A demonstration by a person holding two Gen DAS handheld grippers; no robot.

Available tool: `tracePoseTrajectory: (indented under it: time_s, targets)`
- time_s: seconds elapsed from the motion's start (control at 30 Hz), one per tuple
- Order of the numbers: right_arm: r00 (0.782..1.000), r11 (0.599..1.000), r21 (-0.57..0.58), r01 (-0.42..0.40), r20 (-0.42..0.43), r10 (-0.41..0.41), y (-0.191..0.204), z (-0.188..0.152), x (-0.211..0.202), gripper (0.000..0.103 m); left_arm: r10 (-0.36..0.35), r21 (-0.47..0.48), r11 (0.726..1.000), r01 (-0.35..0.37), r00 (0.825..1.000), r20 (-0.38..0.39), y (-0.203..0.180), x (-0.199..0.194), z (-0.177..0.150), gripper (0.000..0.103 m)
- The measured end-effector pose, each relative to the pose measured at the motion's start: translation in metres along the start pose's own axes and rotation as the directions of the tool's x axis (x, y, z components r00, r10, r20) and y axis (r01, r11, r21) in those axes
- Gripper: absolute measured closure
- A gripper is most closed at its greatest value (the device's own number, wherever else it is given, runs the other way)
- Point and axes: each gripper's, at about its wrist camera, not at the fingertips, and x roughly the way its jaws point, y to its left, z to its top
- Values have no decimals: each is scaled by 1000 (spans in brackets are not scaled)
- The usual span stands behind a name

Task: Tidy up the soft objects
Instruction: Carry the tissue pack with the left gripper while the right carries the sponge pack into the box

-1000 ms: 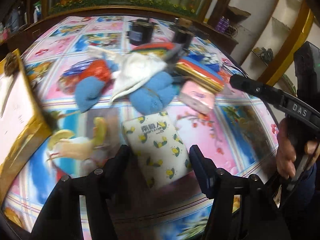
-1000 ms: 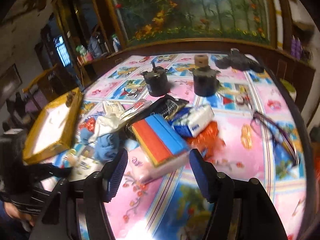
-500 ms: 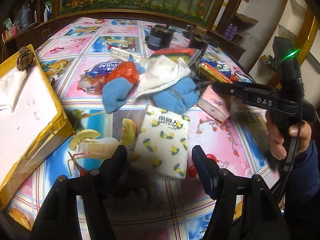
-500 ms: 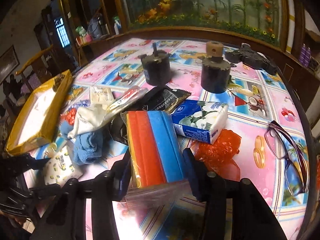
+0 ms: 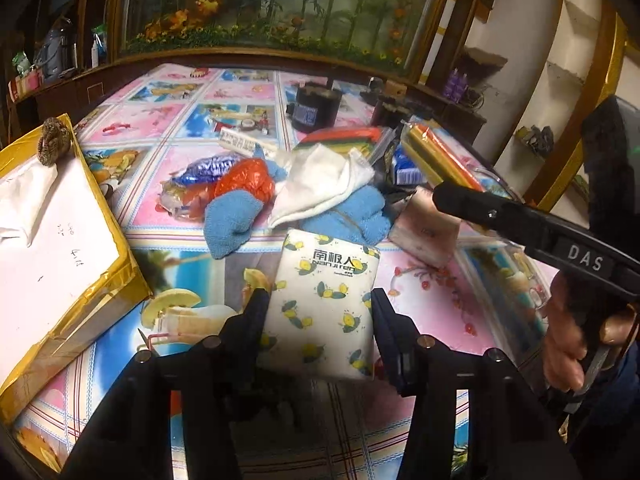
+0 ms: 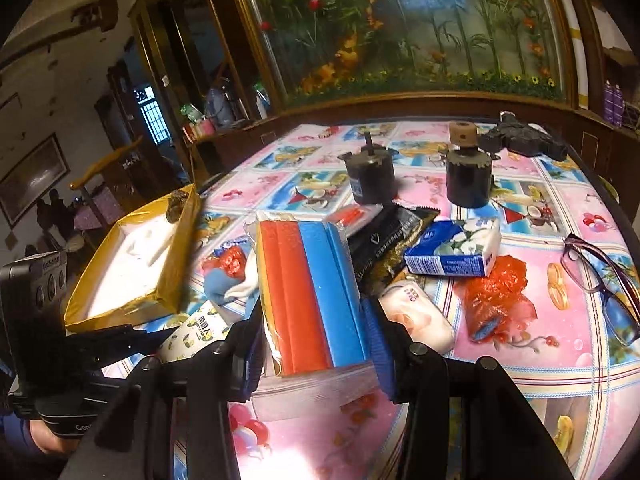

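My left gripper [image 5: 318, 312] is shut on a white tissue pack with yellow lemon prints [image 5: 324, 304], held just above the table. My right gripper [image 6: 314, 320] is shut on a bagged stack of red and blue sponges [image 6: 308, 292], tilted up off the table. A heap of soft things lies beyond: blue socks [image 5: 232, 216], a white cloth [image 5: 320, 184], a pink tissue pack [image 5: 424, 228], a blue tissue pack [image 6: 452, 256] and an orange mesh bag [image 6: 496, 292].
A gold-edged open box [image 5: 60, 240] stands at the left. Two dark cylinders [image 6: 372, 180] [image 6: 468, 176] stand at the back. Glasses [image 6: 600, 280] lie at the right. The table [image 6: 520, 360] has a pink and blue patterned cover.
Both grippers have closed in. The left one has taken hold of the lemon-print tissue pack. The right one has closed on the sponge stack and lifted it.
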Motion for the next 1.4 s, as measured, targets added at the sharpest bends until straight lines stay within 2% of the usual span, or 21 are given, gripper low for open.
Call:
tracePoseTrajectory:
  time_s: [0.1,0.67,0.97,1.4]
  targets:
    - [999,999,-6,32,14,-32,-2,0,-1,54,-24,-25,999,25,999,26,4,-4,0,53]
    - [999,1000,4,2,40,-2,4,1,-6,54,-16,-26,1000,18,997,69,4,-15,0,52]
    - [999,999,-33,-18,48,20,34,11,-2,54,-8,-55,998,15,992,128,14,-40,9,52]
    - [996,992,-99,-74,34,78,83,27,6,53,59,-163,987,-18,967,247,61,-93,19,52]
